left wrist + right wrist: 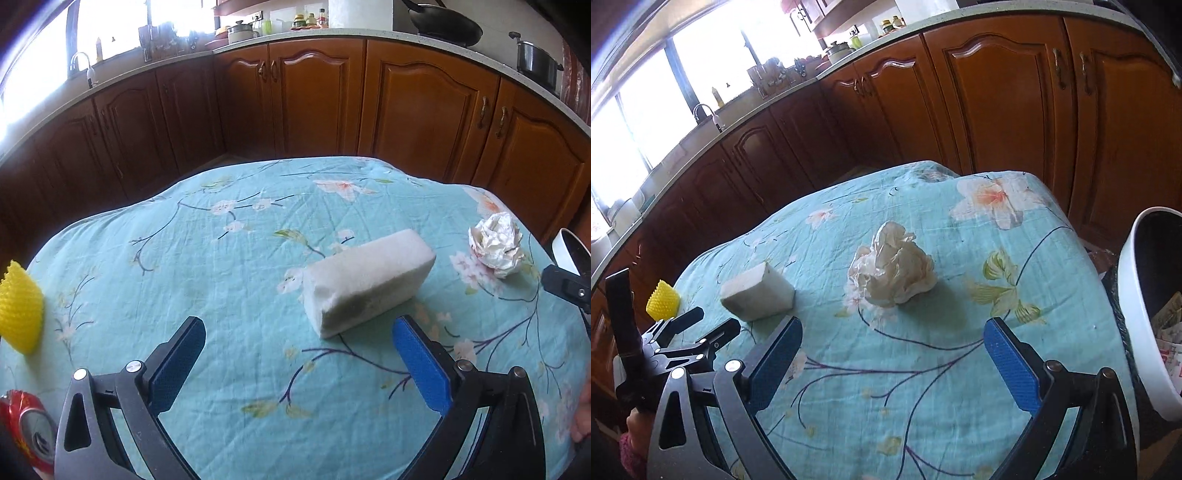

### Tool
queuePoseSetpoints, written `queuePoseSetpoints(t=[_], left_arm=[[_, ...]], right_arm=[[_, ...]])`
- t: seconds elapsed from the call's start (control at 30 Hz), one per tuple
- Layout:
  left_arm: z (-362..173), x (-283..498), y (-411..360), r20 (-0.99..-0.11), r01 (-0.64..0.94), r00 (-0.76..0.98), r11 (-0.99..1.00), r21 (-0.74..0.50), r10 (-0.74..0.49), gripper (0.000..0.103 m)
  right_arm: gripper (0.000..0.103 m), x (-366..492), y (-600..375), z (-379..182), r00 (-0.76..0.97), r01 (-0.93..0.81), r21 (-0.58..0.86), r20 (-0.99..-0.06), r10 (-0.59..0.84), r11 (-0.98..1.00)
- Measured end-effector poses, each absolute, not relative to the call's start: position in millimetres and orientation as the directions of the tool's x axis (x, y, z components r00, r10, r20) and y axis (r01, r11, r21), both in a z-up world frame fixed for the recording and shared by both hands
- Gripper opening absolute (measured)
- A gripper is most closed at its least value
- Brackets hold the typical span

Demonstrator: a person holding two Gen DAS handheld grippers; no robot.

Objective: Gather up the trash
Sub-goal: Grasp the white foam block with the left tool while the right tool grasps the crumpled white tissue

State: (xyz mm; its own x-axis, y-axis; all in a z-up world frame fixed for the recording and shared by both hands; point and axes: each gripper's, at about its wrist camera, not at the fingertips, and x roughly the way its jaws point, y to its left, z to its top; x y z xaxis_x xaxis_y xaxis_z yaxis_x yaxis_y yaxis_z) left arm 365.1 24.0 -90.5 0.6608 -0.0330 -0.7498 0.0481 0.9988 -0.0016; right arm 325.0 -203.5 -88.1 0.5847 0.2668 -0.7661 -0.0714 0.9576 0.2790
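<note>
Your left gripper (297, 330) spreads its fingers just short of the white block (367, 282), sized for its width. Your right gripper (892, 330), fingers spread too, faces the crumpled paper (892, 275) right of that block.

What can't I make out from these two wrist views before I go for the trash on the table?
- Red can: left wrist view, cut off by the frame edge and hidden behind the left gripper; absent from the right view.
- White bin: right wrist view, cut off at the right edge; its contents mostly hidden.
- Yellow spiky object: cut off in the left view, small in the right view.
- White foam block: dirty end unclear.
- Near table edge: hidden by both grippers.
</note>
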Motion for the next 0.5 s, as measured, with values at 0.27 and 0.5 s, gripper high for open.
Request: queuePoseSetpoints(t=[0.27, 0.5], left_arm=[[-102, 390, 12, -0.747, 0.160, 0.651, 0.986, -0.038, -0.134, 0.101], [-94, 371, 0, -0.719, 0.219, 0.670, 0.975, -0.044, -0.183, 0.073]], right_arm=[[0.084, 372, -195, -113, 0.534, -0.051, 0.284, -0.802, 0.267, 0.957], [0.043, 361, -203, -112, 0.561, -0.050, 0.274, -0.788, 0.254, 0.961]])
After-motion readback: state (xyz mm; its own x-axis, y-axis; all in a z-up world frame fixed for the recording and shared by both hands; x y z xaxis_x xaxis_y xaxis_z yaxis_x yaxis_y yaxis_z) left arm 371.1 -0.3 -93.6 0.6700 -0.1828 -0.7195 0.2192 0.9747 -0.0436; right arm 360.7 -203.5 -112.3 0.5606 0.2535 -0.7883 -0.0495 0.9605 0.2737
